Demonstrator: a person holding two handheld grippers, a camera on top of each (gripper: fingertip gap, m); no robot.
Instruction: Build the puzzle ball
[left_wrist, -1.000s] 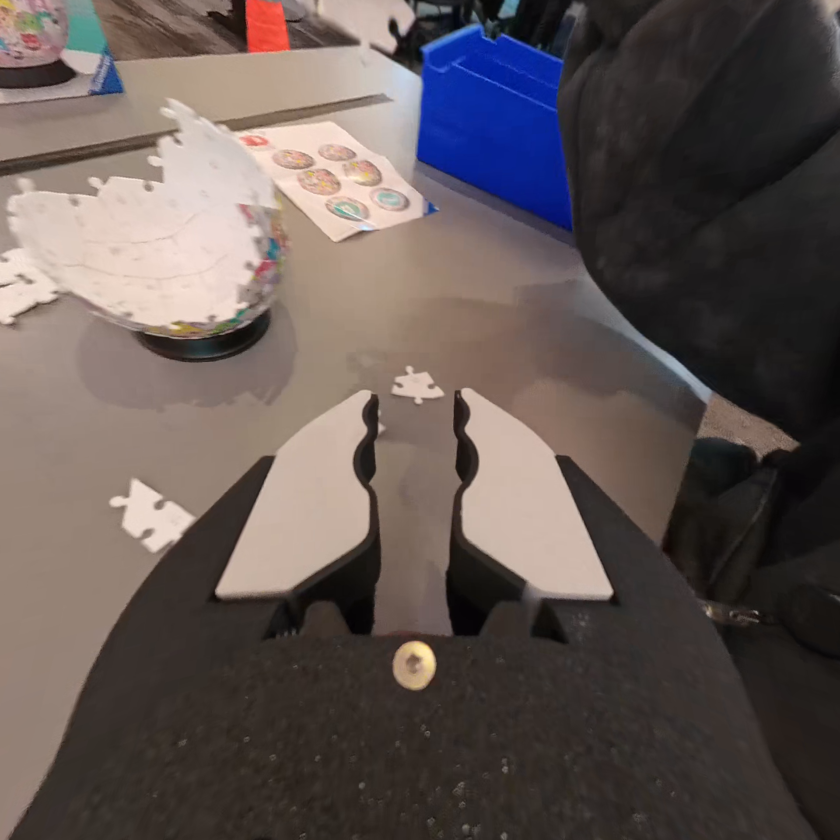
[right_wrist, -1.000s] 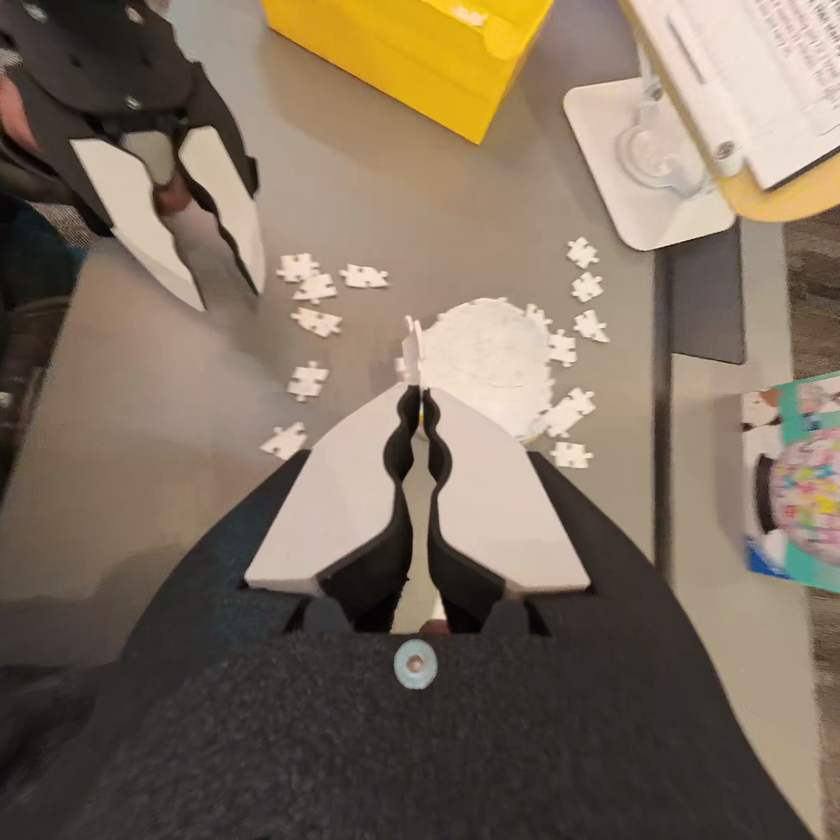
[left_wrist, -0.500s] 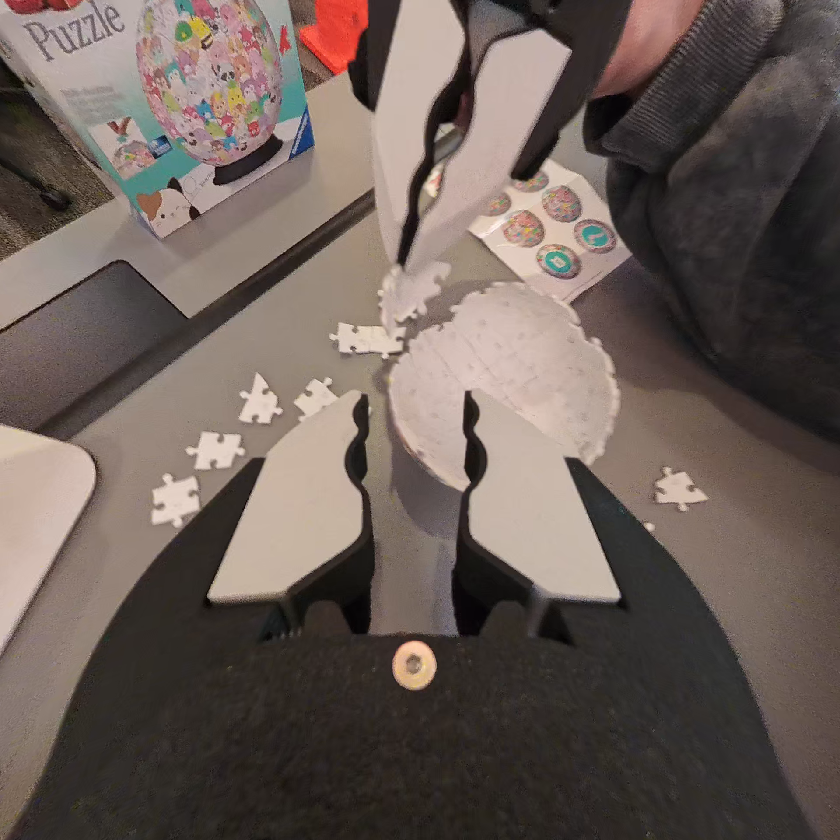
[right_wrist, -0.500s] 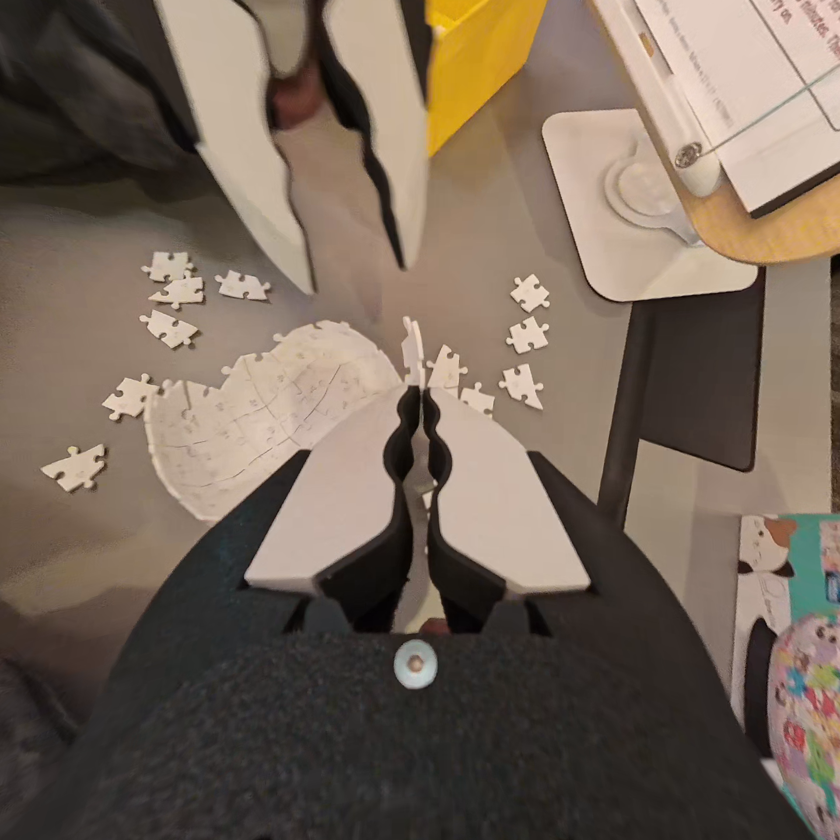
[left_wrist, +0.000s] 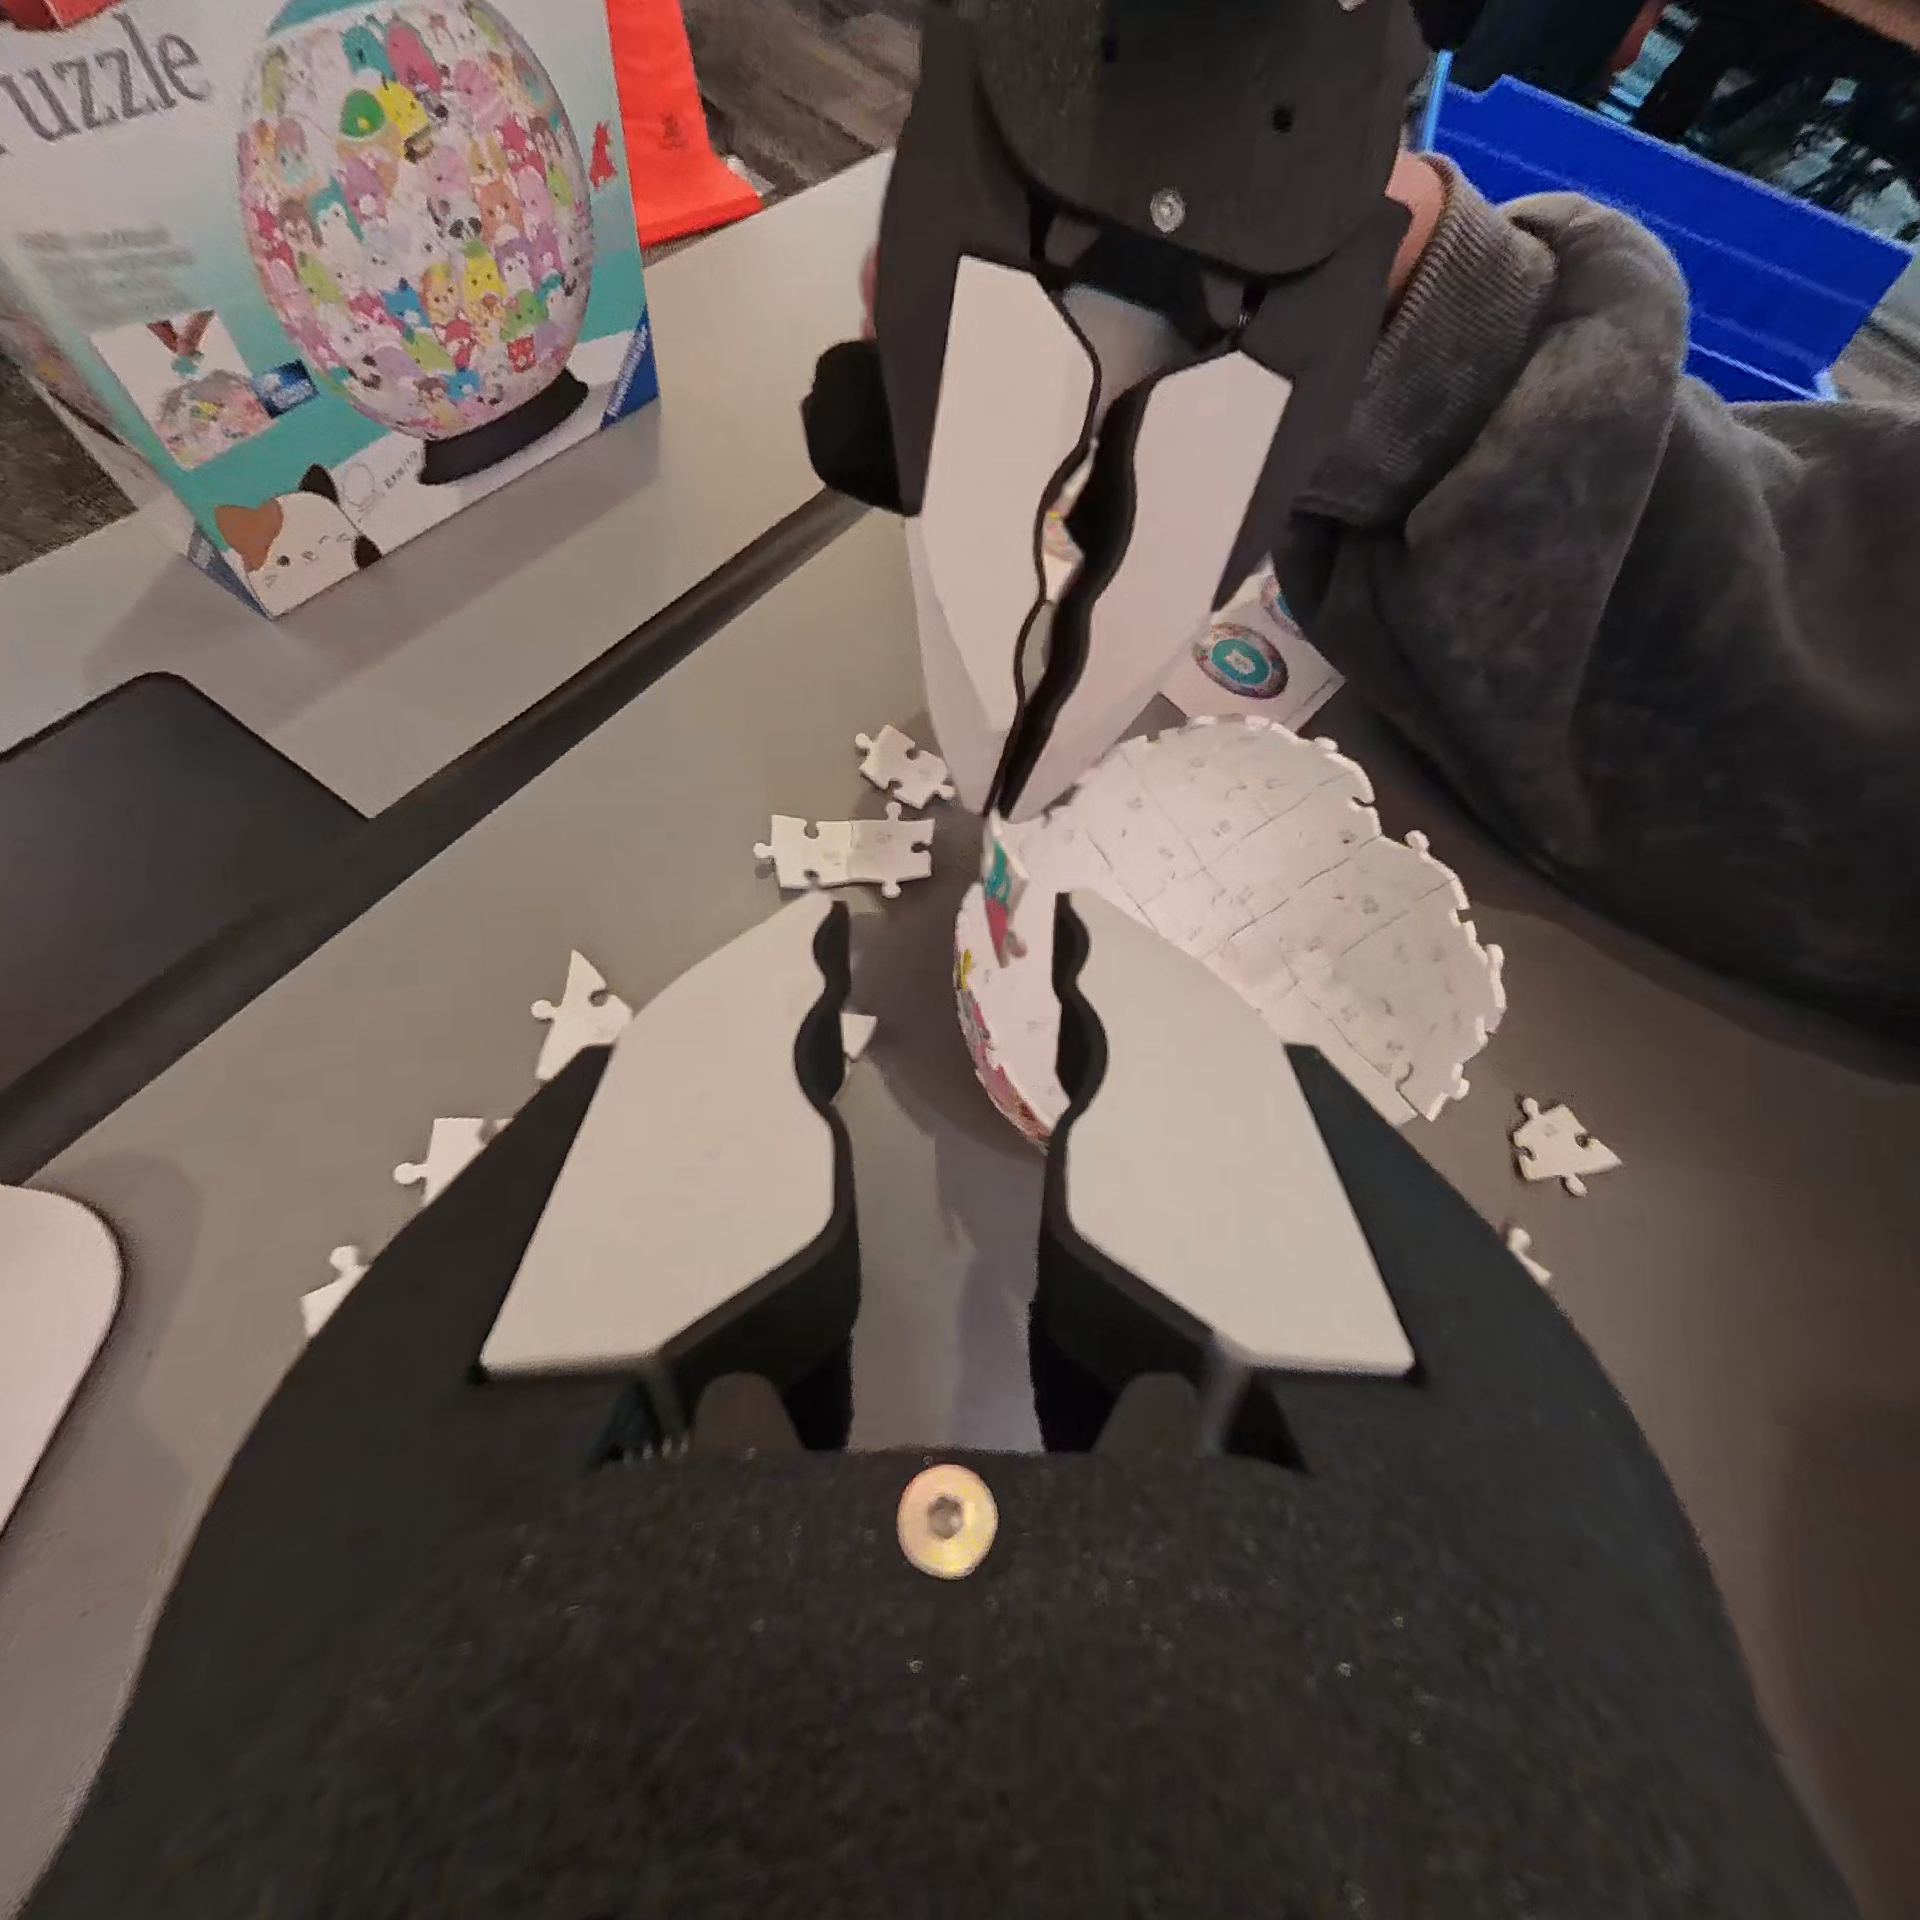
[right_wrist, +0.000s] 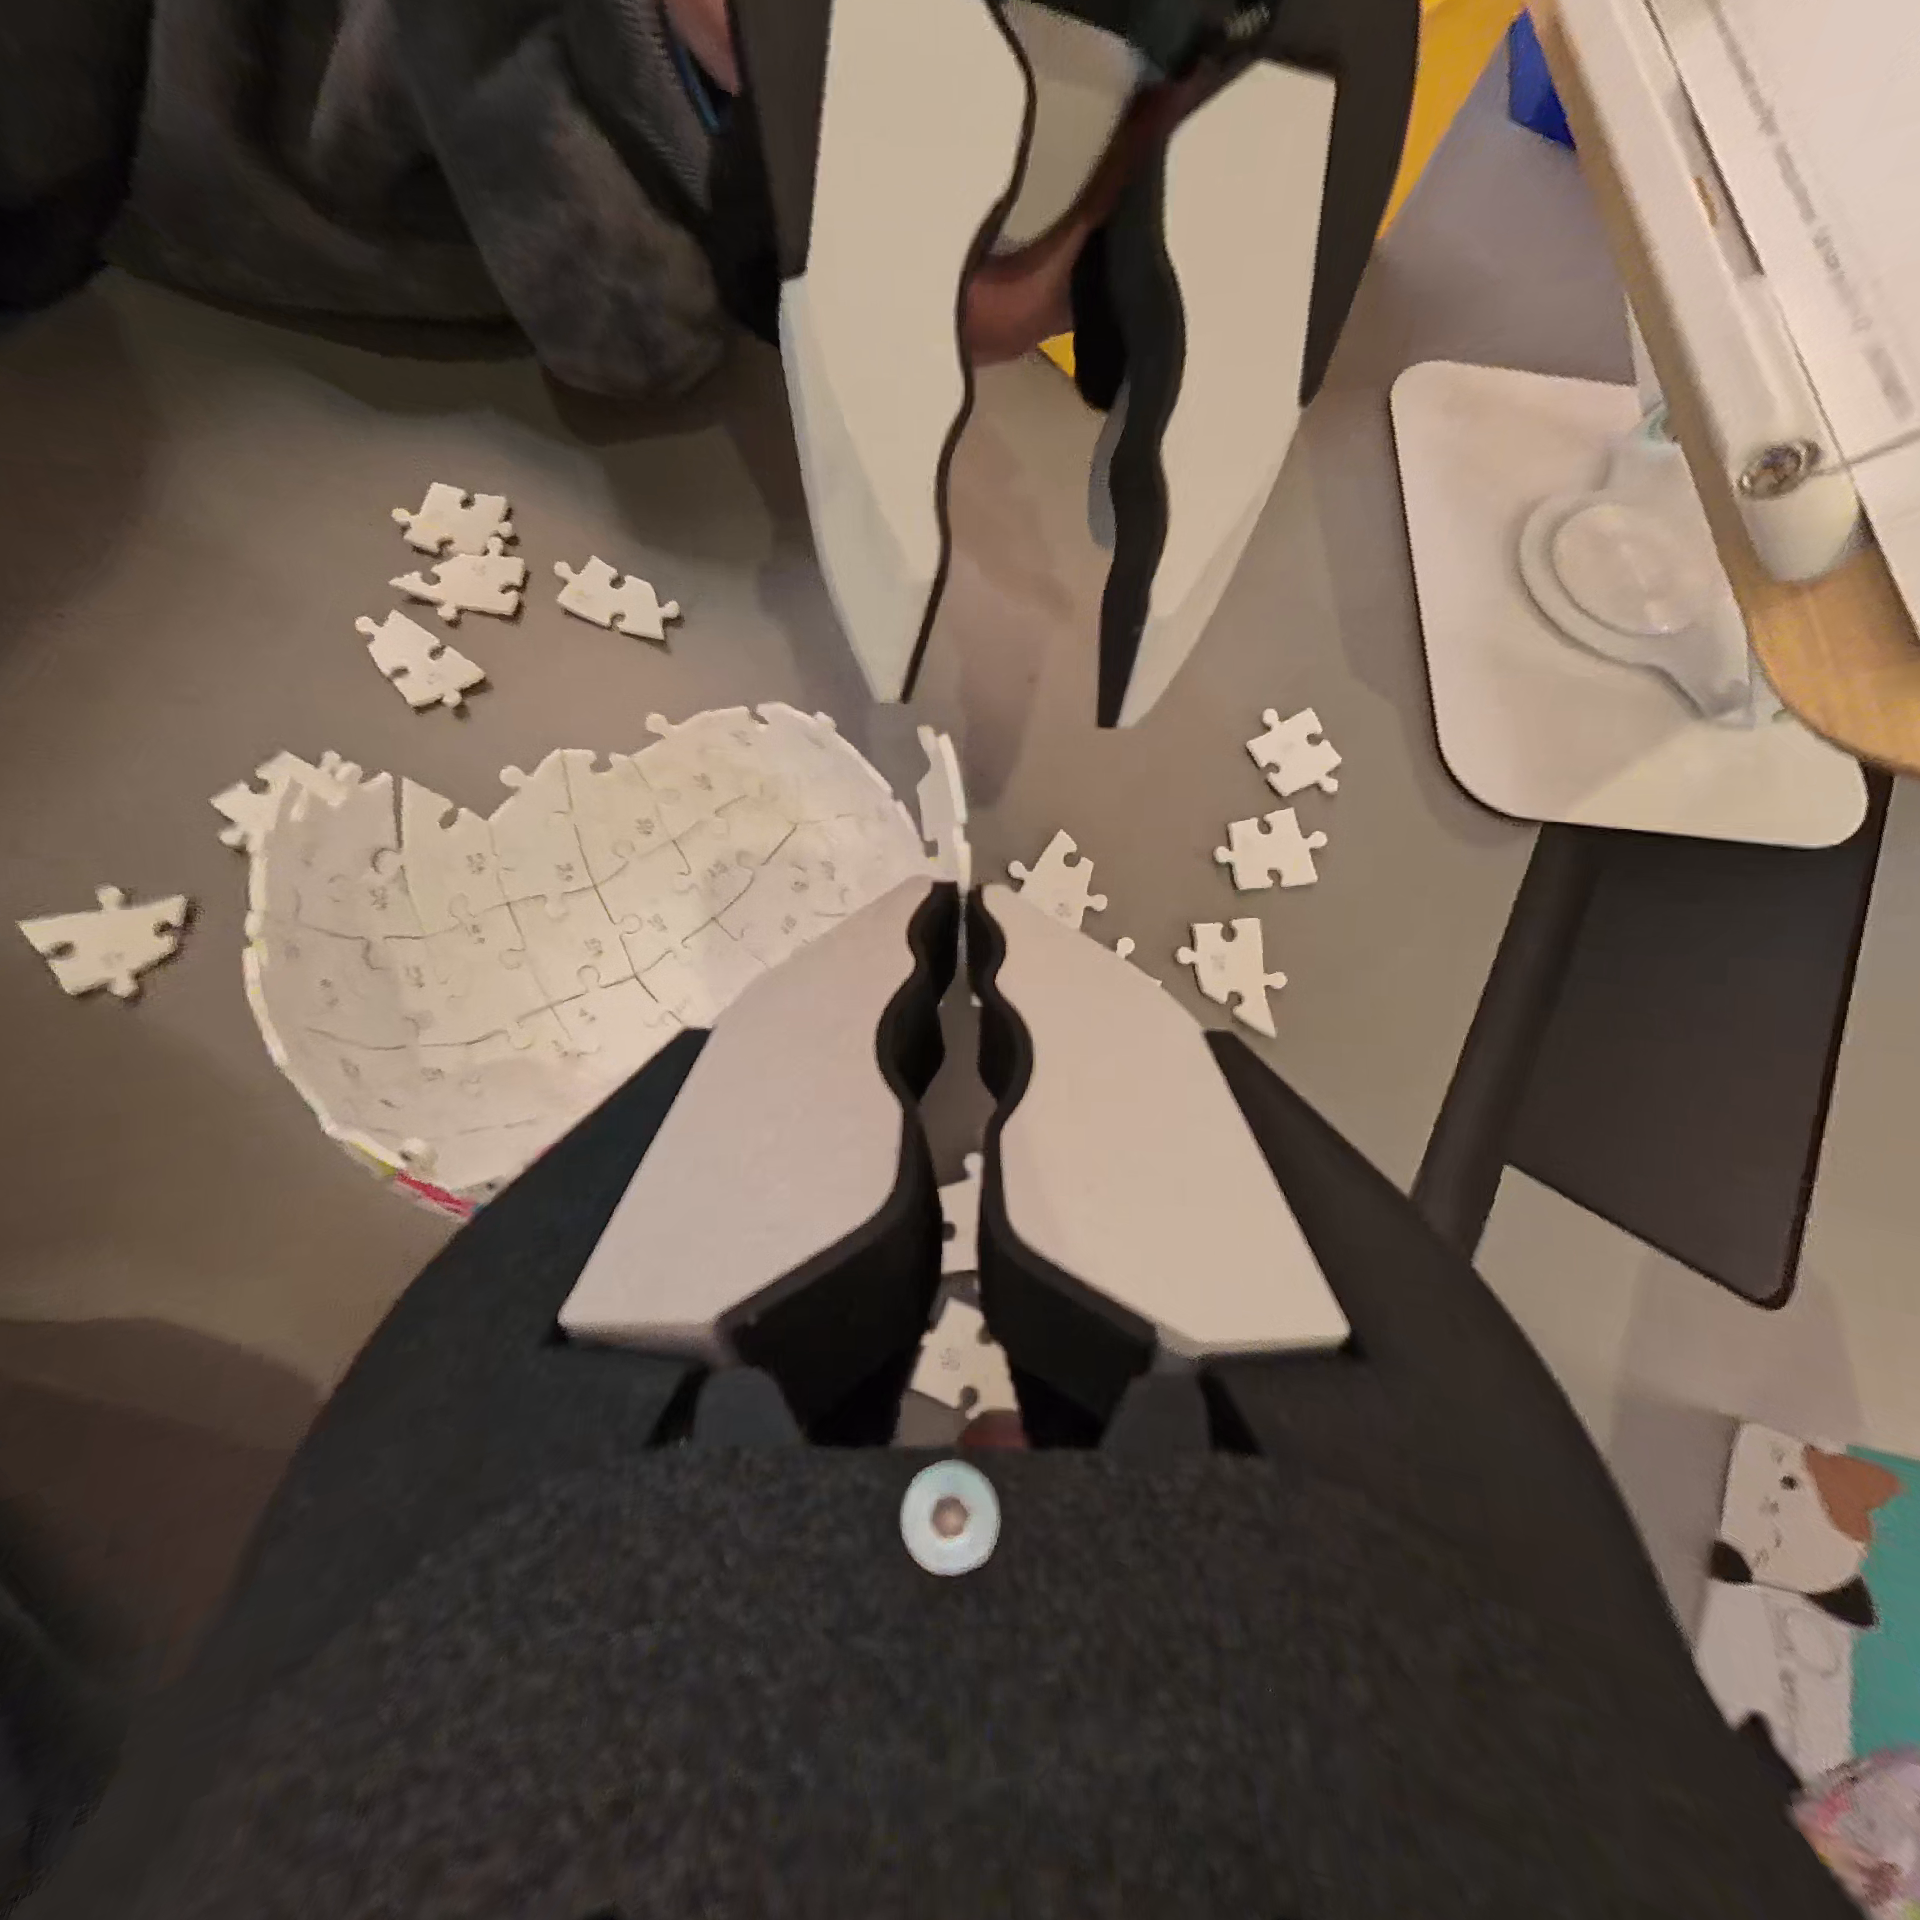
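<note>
Right gripper (right_wrist: 961, 902): I am pinching one puzzle piece (right_wrist: 943, 792) edge-on, lining it up with the half-built shell (right_wrist: 540, 935) rim. Left gripper (left_wrist: 945, 925): I am holding it spread and empty near the shell, likely to steady it.

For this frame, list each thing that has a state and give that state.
right gripper: shut on a puzzle piece, held edge-up at the shell's rim.
left gripper: open, empty, beside the shell.
puzzle ball shell: partly built, open bowl, white inside showing.
loose pieces: lying flat, unattached, on the table.
puzzle box: standing upright.
</note>
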